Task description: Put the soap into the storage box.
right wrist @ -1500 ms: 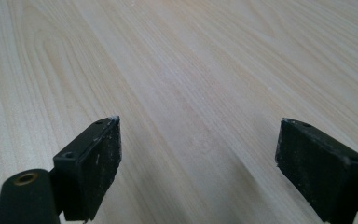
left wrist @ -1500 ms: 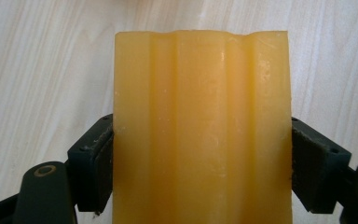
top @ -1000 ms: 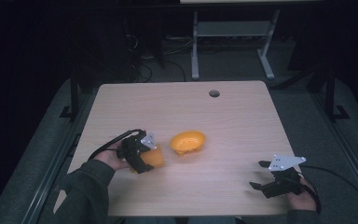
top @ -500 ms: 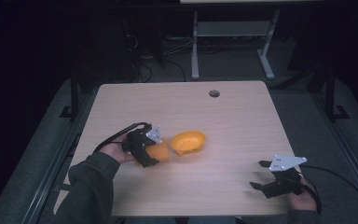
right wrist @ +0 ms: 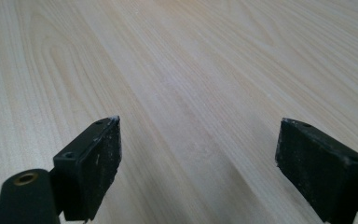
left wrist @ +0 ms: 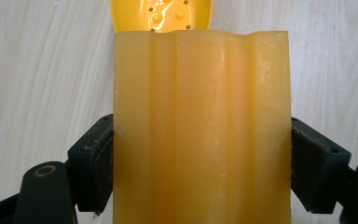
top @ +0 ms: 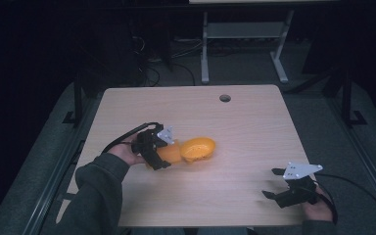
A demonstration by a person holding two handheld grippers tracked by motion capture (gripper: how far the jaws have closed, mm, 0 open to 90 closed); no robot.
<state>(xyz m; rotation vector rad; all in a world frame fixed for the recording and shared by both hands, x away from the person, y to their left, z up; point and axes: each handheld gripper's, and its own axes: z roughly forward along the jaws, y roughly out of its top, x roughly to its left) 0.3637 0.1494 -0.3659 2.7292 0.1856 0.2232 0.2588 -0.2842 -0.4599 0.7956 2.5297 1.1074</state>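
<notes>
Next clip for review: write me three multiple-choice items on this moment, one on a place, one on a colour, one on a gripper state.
1. Where is the yellow dish relative to the soap bar?
A. Right beside it, farther along the jaws
B. At the table's far edge
C. Under the right gripper

2. What colour is the bar?
A. Green
B. Translucent orange-yellow
C. White

3. How does the right gripper stand?
A. Shut on the dish
B. Shut on the bar
C. Open, holding nothing

Key: 1 A, the dish shows just past the bar's end in the left gripper view. 2 B, seen close up between the jaws. 3 C, its jaws stand apart over bare table.
</notes>
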